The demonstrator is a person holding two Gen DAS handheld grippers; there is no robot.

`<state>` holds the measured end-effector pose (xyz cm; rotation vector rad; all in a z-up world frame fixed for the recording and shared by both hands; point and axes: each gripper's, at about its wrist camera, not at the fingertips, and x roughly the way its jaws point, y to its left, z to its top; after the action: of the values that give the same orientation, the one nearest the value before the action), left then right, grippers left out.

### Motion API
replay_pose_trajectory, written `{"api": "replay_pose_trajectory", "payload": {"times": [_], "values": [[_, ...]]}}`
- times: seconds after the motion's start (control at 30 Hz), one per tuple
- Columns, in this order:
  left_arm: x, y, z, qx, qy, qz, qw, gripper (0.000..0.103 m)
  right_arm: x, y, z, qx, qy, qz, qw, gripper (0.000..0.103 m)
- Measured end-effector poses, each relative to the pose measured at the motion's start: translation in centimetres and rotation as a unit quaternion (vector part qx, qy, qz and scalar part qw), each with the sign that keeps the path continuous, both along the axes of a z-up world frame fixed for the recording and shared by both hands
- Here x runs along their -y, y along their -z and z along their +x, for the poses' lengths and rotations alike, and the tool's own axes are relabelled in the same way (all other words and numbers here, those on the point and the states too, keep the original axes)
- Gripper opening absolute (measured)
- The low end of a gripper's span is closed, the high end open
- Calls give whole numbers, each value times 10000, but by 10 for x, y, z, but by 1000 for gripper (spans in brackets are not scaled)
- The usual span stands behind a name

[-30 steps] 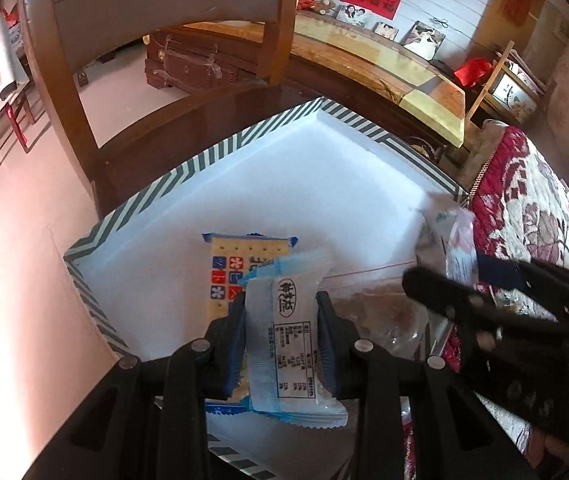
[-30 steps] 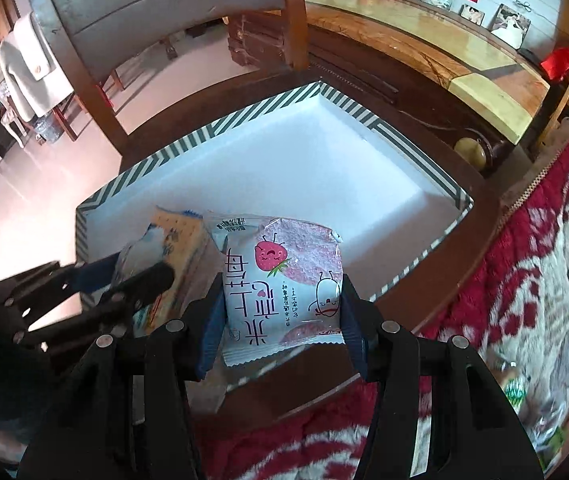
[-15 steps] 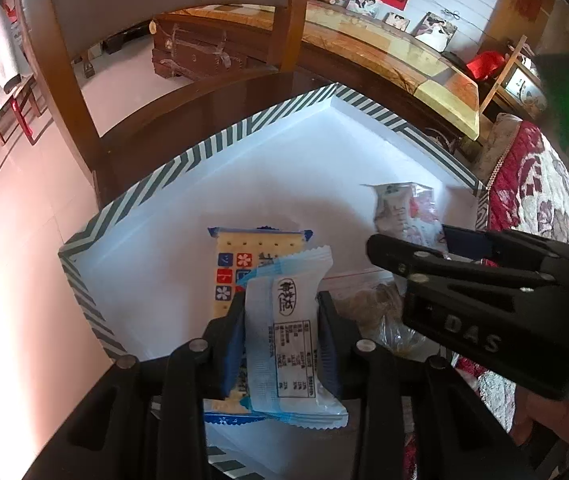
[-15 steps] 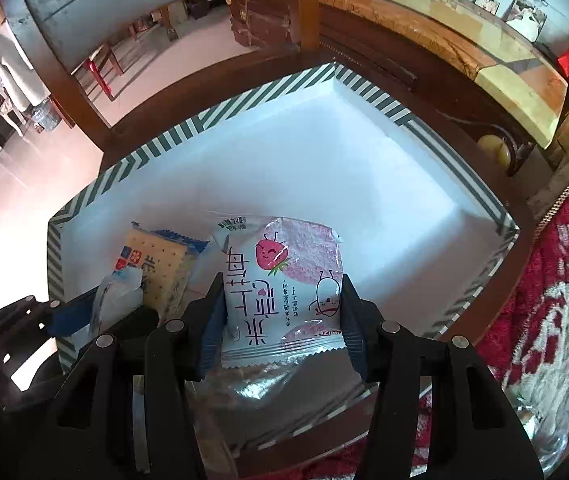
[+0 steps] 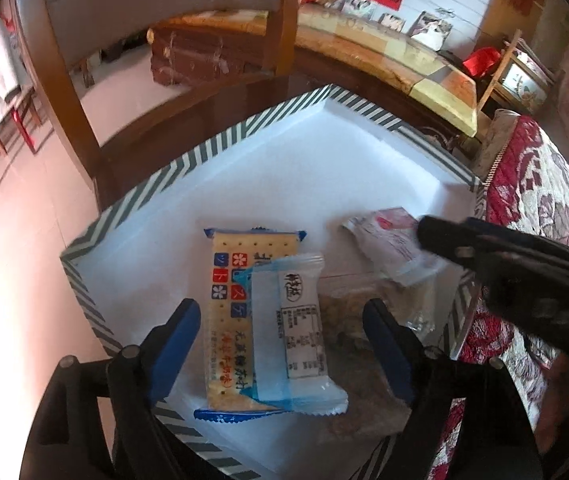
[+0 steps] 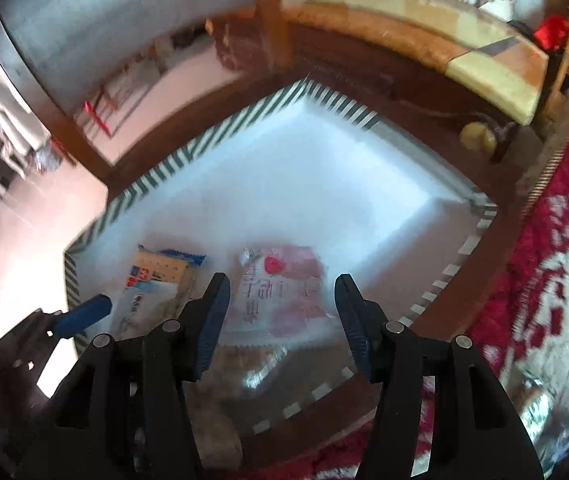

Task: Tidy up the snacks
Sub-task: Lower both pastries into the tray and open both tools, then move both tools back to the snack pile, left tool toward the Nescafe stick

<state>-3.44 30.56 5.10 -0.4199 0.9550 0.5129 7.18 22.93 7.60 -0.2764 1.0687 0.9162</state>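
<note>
A white box [image 5: 364, 168] with a striped rim fills the middle of both views, resting on a wooden chair [image 5: 188, 120]. Low in the left view, a cracker pack [image 5: 226, 280] lies on the box floor with a blue wafer pack [image 5: 292, 336] overlapping it. A pink pack [image 6: 280, 292] lies to their right, over a clear bag [image 5: 348, 312]. The left hand-held gripper [image 5: 284, 340] and right hand-held gripper [image 6: 282, 312] both stand wide apart, holding nothing.

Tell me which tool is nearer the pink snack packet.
Right. The right tool hangs open directly over the pink snack packet; the left tool is open beside it, over the blue packet and cracker packet.
</note>
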Motion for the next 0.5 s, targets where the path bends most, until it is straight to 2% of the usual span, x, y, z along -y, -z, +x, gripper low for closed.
{"api": "replay_pose_trajectory", "payload": {"times": [0.13, 0.2, 0.3, 0.43, 0.5], "values": [[22, -13, -9, 288, 263, 283, 9988, 86, 51, -16, -12, 134, 440, 457, 9979, 55], [34, -18, -14, 439, 357, 272, 9980, 89, 80, -18, -21, 248, 609, 572, 9962, 55], [57, -18, -19, 616, 659, 92, 9959, 89, 126, -16, -38, 478, 864, 555, 9936, 55], [91, -7, -20, 609, 1060, -194, 9923, 89, 186, -8, -57, 567, 1097, 357, 9917, 55], [106, -2, -19, 549, 1261, -170, 9904, 91, 213, -6, -65, 612, 1199, 260, 9906, 55]]}}
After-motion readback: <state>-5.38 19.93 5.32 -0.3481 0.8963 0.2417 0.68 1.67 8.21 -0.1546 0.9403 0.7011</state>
